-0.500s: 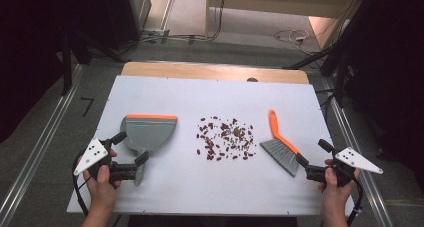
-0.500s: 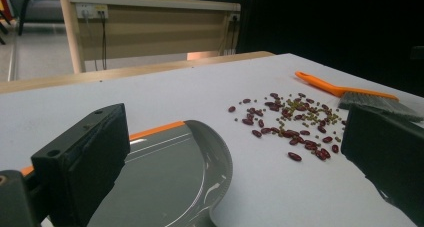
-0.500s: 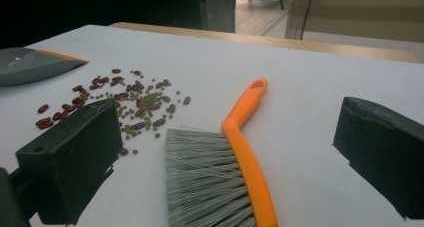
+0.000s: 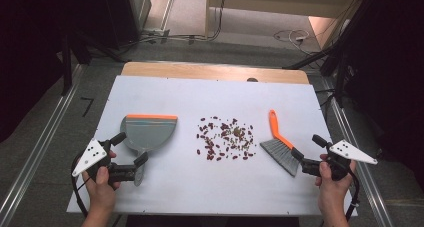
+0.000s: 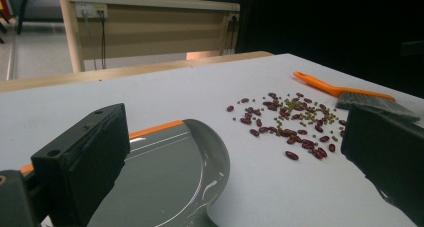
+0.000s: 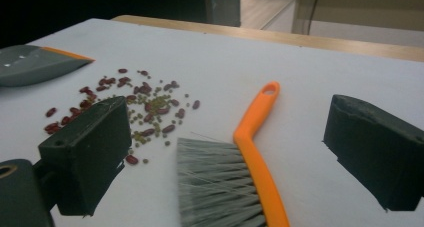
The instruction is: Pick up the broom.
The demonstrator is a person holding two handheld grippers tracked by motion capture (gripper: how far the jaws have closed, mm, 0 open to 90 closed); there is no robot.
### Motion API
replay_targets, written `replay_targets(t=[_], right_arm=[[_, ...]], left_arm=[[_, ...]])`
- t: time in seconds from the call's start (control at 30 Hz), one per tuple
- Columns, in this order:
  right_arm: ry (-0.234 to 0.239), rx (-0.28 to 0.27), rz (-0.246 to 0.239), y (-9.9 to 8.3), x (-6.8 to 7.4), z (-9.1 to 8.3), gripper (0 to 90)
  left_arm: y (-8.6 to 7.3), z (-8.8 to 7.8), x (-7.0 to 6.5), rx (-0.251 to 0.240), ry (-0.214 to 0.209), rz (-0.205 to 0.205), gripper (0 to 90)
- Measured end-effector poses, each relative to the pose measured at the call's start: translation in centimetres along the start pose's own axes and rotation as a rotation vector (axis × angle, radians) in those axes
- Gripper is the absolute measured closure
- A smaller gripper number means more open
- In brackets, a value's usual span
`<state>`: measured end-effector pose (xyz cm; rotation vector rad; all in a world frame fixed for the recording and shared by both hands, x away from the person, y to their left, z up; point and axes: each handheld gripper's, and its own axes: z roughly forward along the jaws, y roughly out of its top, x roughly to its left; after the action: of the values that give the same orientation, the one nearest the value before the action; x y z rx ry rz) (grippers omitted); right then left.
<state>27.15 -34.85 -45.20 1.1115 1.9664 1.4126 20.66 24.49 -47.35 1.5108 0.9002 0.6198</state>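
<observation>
White table (image 4: 150, 197): both grippers (image 4: 129, 154) (image 4: 305, 153) gape empty beside dustpan (image 4: 149, 133), brush (image 4: 280, 143); seemingly no lettering.

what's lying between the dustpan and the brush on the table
A scatter of red beans and small green beans lies on the white tabletop between the grey dustpan and the orange-handled brush, clearest in the high view.

Count: one grey dustpan (image 4: 149, 133), one orange-handled brush (image 4: 280, 144), one scatter of beans (image 4: 225, 138), too many to count.
</observation>
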Motion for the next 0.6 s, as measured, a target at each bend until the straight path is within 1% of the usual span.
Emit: replay_targets(t=[0.03, 0.1, 0.13, 0.2, 0.23, 0.27, 0.3, 0.33, 0.37, 0.43, 0.47, 0.5, 0.53, 0.6], right_arm=[[0.012, 0.005, 0.0, 0.3, 0.0, 0.1, 3.5], [0.011, 0.028, 0.011, 1.0, -0.2, 0.4, 3.6], [0.012, 0.045, 0.024, 1.3, -0.3, 0.6, 3.6], [0.014, 0.075, 0.042, 1.9, -0.5, 1.1, 5.8], [0.014, 0.078, 0.048, 2.2, -0.6, 1.3, 8.7], [0.006, 0.073, 0.049, 2.4, -0.6, 1.4, 14.9], [-0.002, 0.063, 0.057, 2.6, -0.7, 1.6, 17.7], [-0.003, 0.06, 0.064, 2.8, -0.8, 1.8, 18.6], [-0.007, 0.071, 0.074, 3.1, -0.8, 2.1, 20.3], [-0.039, 0.101, 0.08, 3.5, -0.8, 2.9, 22.7], [-0.054, 0.113, 0.067, 3.6, -0.7, 3.3, 24.2], [-0.08, 0.137, 0.053, 3.7, -0.7, 3.7, 28.1], [-0.099, 0.158, 0.056, 3.8, -0.7, 4.2, 32.0], [-0.084, 0.21, 0.077, 3.9, -1.1, 5.1, 39.2]], left_arm=[[0.0, 0.0, -0.1, -0.002, 0.002, 0.001, 0.0], [0.1, -0.1, -0.2, 0.006, 0.008, 0.017, 0.0], [0.1, 0.0, -0.3, 0.005, 0.008, 0.019, 0.0], [0.2, 0.0, -0.3, 0.003, 0.024, 0.019, 0.0], [0.2, 0.0, -0.3, 0.001, 0.024, 0.017, 0.0], [0.2, 0.0, -0.3, -0.001, 0.023, 0.014, 0.0], [0.2, 0.0, -0.3, -0.001, 0.023, 0.013, 0.0], [0.2, 0.0, -0.3, 0.001, 0.024, 0.016, 0.0], [0.2, 0.0, -0.4, 0.003, 0.023, 0.019, 0.0], [0.2, 0.0, -0.4, 0.009, 0.026, 0.024, 0.0], [0.2, 0.1, -0.4, 0.008, 0.025, 0.024, 0.0], [0.2, 0.1, -0.4, 0.009, 0.023, 0.024, 0.0], [0.2, 0.1, -0.4, 0.011, 0.021, 0.024, 0.0], [0.2, 0.1, -0.4, 0.015, 0.02, 0.026, 0.0]])
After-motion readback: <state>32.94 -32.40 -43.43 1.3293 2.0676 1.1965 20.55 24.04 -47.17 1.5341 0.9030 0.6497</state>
